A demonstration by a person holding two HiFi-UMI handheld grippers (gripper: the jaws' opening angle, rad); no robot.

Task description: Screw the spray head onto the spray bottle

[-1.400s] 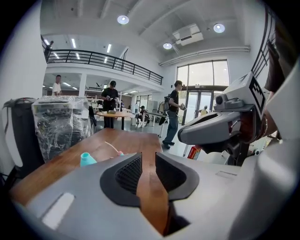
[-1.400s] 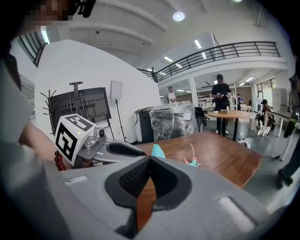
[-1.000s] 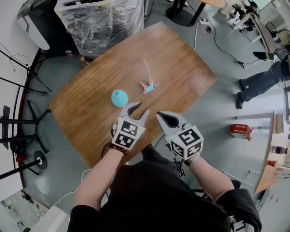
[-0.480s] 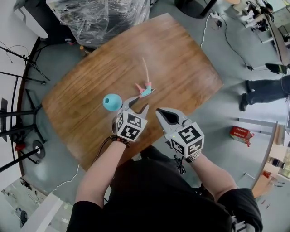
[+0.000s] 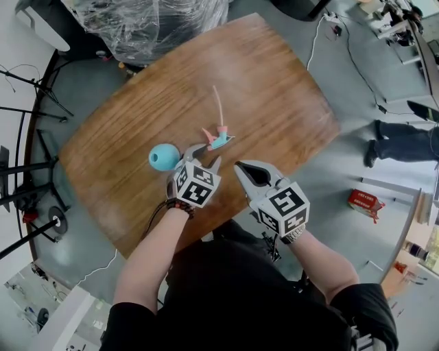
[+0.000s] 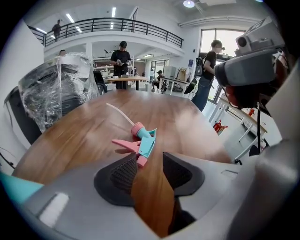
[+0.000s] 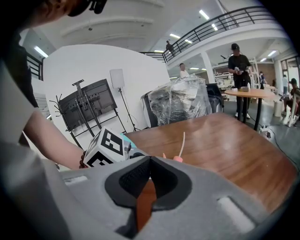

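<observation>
The pink and teal spray head lies on its side on the wooden table, its thin white tube pointing away from me. The round teal bottle stands to its left. My left gripper hovers just short of the spray head; its jaws are opening and nothing is between the pads. The left gripper points at the trigger end. The bottle's edge shows at lower left. My right gripper is shut and empty near the front table edge, beside the left one. Past the right gripper I see the left gripper's marker cube.
A plastic-wrapped stack stands beyond the table's far left corner. Tripod stands are on the floor at the left. A red box and a person's legs are on the right. Cables run across the floor.
My left gripper has moved forward to the spray head and its jaws have spread wider. The right gripper has stayed where it was, shut.
</observation>
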